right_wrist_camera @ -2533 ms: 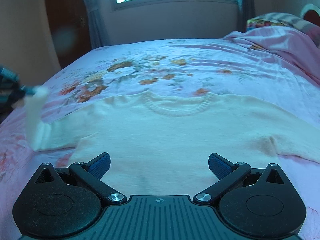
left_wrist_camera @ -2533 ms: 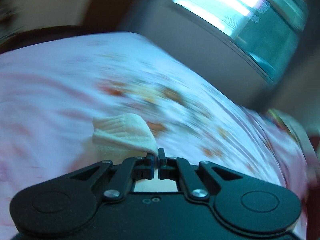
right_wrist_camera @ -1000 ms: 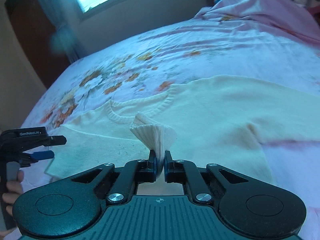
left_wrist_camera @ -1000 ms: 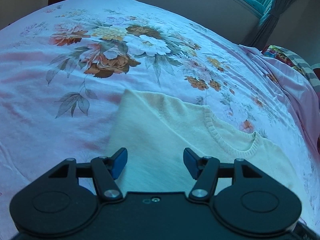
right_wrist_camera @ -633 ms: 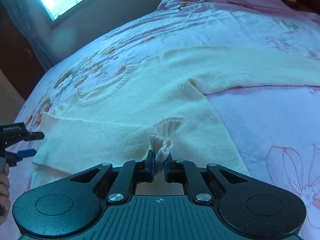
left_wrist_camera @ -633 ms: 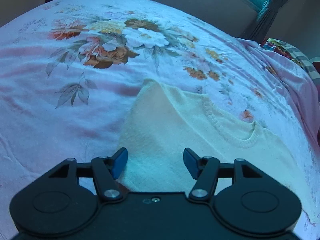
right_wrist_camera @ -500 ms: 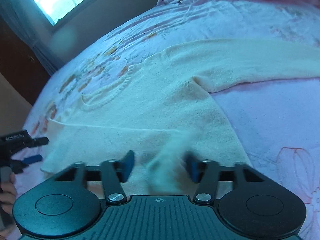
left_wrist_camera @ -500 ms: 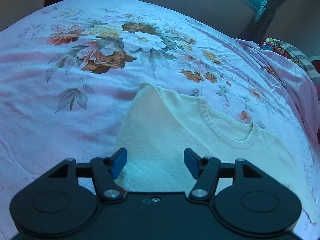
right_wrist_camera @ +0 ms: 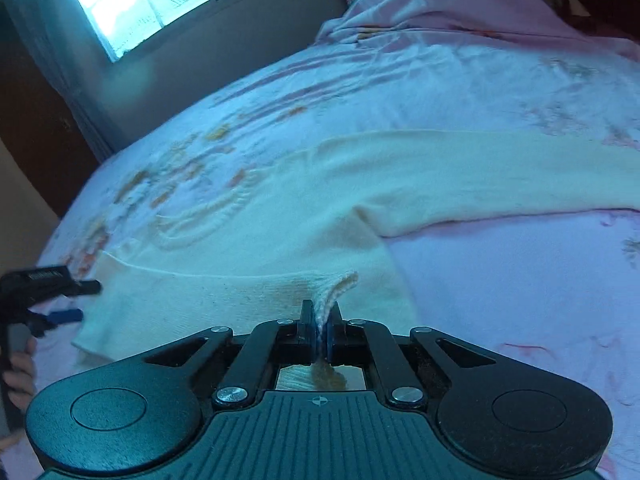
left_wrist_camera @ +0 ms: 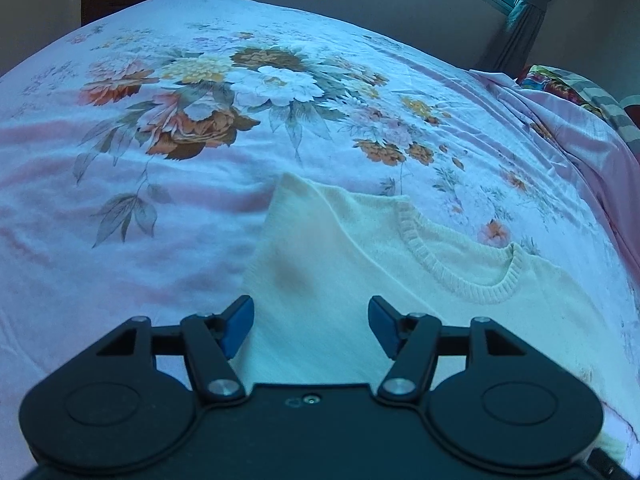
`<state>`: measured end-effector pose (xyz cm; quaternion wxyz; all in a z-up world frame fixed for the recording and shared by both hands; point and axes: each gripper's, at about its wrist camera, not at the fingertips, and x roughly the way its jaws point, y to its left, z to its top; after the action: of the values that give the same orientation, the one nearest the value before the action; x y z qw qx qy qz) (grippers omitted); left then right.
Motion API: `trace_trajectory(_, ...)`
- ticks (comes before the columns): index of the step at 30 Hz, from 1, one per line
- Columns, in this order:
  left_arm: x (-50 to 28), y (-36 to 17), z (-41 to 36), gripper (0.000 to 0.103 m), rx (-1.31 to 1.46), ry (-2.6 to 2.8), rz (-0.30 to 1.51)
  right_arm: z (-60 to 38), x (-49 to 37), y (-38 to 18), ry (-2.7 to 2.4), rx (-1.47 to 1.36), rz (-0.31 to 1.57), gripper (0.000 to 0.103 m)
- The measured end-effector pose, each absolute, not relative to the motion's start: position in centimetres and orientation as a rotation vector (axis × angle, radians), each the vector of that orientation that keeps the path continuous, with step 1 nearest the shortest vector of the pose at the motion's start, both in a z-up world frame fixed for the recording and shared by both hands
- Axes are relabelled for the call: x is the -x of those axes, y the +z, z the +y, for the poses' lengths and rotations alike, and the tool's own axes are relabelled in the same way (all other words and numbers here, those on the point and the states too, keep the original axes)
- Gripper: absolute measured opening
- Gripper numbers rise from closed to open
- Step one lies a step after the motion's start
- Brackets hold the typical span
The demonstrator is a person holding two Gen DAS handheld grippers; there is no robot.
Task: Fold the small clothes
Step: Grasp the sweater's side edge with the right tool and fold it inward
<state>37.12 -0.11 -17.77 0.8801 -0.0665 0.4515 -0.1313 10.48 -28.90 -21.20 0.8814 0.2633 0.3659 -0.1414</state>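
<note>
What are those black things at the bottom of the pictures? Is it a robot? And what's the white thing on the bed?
It's not a robot. A person holds a black pinching tool in each hand, and each tool carries a camera that looks out over its two fingers. That's why you see black arms at the bottom.

One picture comes from the left gripper. Its blue-tipped fingers are apart and hold nothing.

The other comes from the right gripper. It has just closed and now pinches a ribbed cuff of the sweater. At that picture's left edge you can see the left gripper too, with the person's hand.

The white thing is a cream knitted sweater, lying on a pink flowered bedsheet, being folded.
</note>
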Motion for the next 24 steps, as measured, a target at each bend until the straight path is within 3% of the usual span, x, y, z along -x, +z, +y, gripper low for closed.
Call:
trace_trajectory(7,-39.8,-19.2,-3.1,0.064,0.078,-0.341,0.975,-28.8,-11.0,-23.0,-0.268,-0.570,0.842,0.004)
trace_trajectory(13,-42.9,-19.9,-2.1,0.059,0.110,-0.238,0.981,-28.5,-10.7,-23.0,-0.313,-0.449,0.883,0.004)
trace_trajectory(20,-41.4,-18.1,0.0,0.061,0.205,-0.269,0.969,-27.4,-11.0,-19.5,-0.275,-0.360,0.757,0.004)
trace_trajectory(24,-38.5,-20.4,0.0,0.063,0.075,-0.263,1.028,-26.9,-12.3,-22.5,-0.261,-0.317,0.903,0.004)
